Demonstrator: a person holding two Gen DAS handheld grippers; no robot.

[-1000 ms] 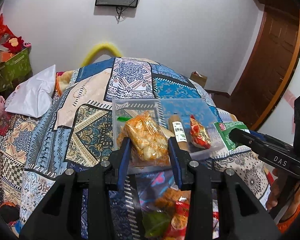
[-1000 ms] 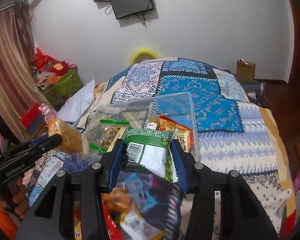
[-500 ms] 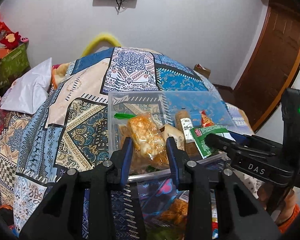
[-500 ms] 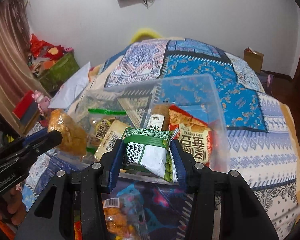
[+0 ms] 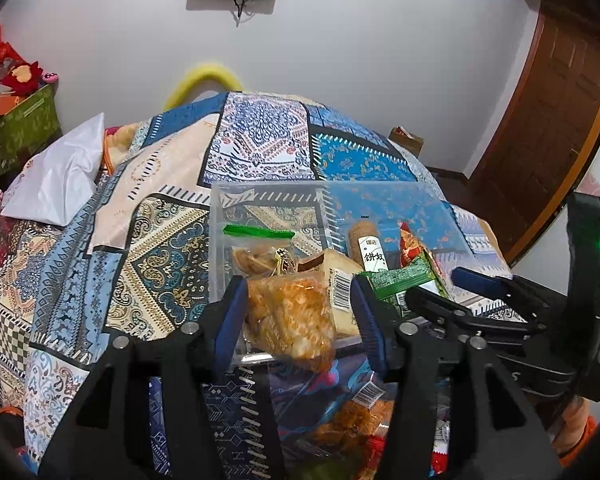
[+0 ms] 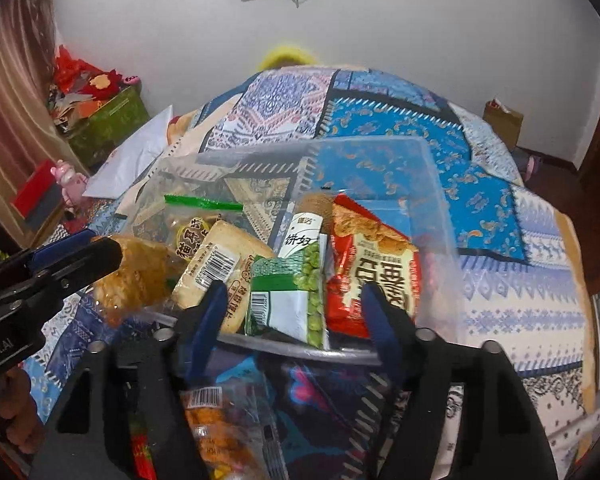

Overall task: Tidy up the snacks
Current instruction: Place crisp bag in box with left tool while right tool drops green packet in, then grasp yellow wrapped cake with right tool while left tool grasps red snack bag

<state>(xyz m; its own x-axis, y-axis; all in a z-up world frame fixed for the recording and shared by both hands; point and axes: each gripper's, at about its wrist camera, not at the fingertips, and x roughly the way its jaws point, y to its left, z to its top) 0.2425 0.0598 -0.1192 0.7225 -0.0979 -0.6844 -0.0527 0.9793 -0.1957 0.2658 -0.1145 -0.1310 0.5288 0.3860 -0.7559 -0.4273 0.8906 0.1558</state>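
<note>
At near rim of clear bin (image 5: 416, 196) | left gripper (image 5: 298, 316) wide apart, orange snack bag (image 5: 290, 320) loose between them | right gripper (image 6: 292, 312) wide apart, pea packet (image 6: 296, 300) just inside | risk — bag straddles rim, may slide out onto bedspread (image 5: 100, 240)

Clear bin (image 6: 432, 184) front half packed: green pea packet (image 6: 296, 292), red packet (image 6: 376, 264), beige packet (image 6: 220, 264), zip bag (image 6: 196, 216) side by side, touching. Back right of bin bare. Bedspread (image 6: 512, 264) right of bin open. Loose snacks (image 6: 216, 428) crowd near side. Left claw (image 5: 298, 316) and right claw (image 5: 444, 286) near each other at bin's front rim.
</note>
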